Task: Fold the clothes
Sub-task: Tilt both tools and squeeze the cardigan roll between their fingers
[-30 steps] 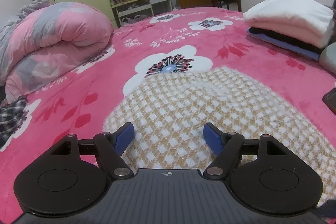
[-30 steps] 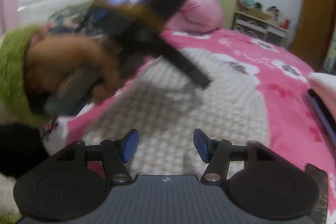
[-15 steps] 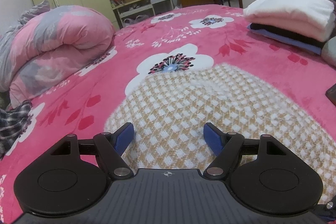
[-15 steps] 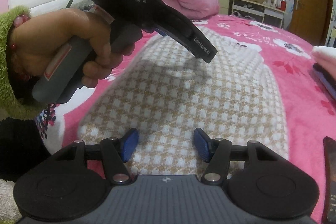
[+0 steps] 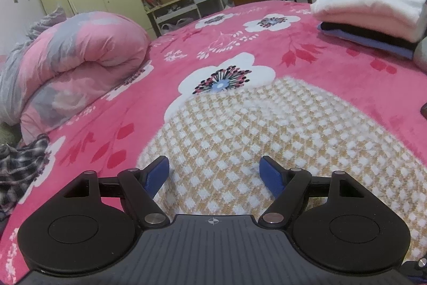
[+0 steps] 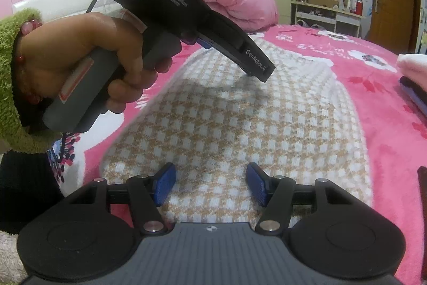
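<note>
A tan-and-white checked knit garment (image 5: 267, 135) lies flat on the pink flowered bedspread (image 5: 240, 44); it also shows in the right wrist view (image 6: 240, 119). My left gripper (image 5: 214, 174) is open and empty, its blue fingertips just above the garment's near edge. My right gripper (image 6: 210, 183) is open and empty over the garment's near corner. The right wrist view shows the left gripper's black body (image 6: 186, 4) held in a hand with a green cuff, hovering above the garment.
A rolled pink-and-grey duvet (image 5: 72, 66) lies at the left. A stack of folded clothes (image 5: 373, 10) sits at the right, also in the right wrist view (image 6: 413, 71). A plaid garment (image 5: 18, 167) lies at the left edge. A dark phone (image 6: 423, 218) lies at right.
Both grippers stay open. The left gripper has drifted slightly over the garment; the right view has steadied from a blurred sweep and now faces the garment's corner.
</note>
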{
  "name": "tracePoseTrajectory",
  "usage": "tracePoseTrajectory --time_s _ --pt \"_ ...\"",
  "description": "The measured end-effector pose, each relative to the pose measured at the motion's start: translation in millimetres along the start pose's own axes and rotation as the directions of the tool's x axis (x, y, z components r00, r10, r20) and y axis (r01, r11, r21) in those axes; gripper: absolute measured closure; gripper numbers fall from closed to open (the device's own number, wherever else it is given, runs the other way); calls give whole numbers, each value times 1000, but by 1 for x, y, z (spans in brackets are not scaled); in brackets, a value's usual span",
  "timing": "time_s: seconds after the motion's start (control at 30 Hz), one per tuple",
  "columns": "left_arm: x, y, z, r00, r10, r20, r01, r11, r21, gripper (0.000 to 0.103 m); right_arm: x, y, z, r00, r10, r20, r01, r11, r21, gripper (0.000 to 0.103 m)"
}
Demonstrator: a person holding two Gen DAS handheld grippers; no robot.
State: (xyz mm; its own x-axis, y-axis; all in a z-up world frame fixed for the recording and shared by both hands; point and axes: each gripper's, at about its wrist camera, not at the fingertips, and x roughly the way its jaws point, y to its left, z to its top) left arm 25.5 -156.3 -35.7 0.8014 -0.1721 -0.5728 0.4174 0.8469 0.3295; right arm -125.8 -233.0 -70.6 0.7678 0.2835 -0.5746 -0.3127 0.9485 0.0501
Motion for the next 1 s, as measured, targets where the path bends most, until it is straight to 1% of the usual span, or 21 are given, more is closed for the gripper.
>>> tracePoseTrajectory --time_s 0.2,0.27,0.37,0.43,0.5,0.53,0.6,0.7,0.77,0.83,0.9,0.93,1.0 --pt "-1 -7 2 999 36 -8 -36 999 41 27 -1 -5 -6 999 15 36 -16 1000 11 41" --pt "-2 -9 2 999 48 -6 -48 998 52 25 -2 -5 -9 999 17 50 -18 1000 15 41" --pt "-3 -5 0 999 43 8 -43 998 41 23 -4 -5 -13 997 16 71 -18 1000 21 41" --pt "-5 3 -2 1000 14 12 -14 1000 12 20 -4 -5 -15 996 16 83 -18 1000 26 41" --pt "-11 18 -6 999 -48 15 49 997 -54 14 -4 -5 -16 995 15 95 -19 999 34 40" --pt "-15 28 -10 996 -84 24 86 992 -97 8 -4 -5 -17 995 17 102 -21 999 41 40" --pt "-25 48 -22 988 -139 61 148 971 -186 6 -6 -7 -19 993 22 120 -29 998 57 39" --pt "-37 70 -45 980 -171 106 193 944 -266 2 -8 -11 -24 988 43 147 -57 994 88 38" --pt "-41 81 -60 973 -203 106 227 922 -313 1 -9 -13 -27 985 57 164 -74 992 99 37" --pt "-41 90 -73 963 -248 100 268 891 -367 0 -10 -16 -27 983 70 170 -88 991 101 36" --pt "-39 95 -84 952 -291 97 304 851 -429 0 -12 -19 -27 981 87 173 -107 989 106 36" --pt "-38 97 -88 945 -313 98 322 831 -454 0 -13 -23 -26 979 106 172 -128 984 126 35" --pt "-34 98 -93 928 -356 110 363 796 -484 0 -18 -38 -22 972 143 185 -182 961 210 36"
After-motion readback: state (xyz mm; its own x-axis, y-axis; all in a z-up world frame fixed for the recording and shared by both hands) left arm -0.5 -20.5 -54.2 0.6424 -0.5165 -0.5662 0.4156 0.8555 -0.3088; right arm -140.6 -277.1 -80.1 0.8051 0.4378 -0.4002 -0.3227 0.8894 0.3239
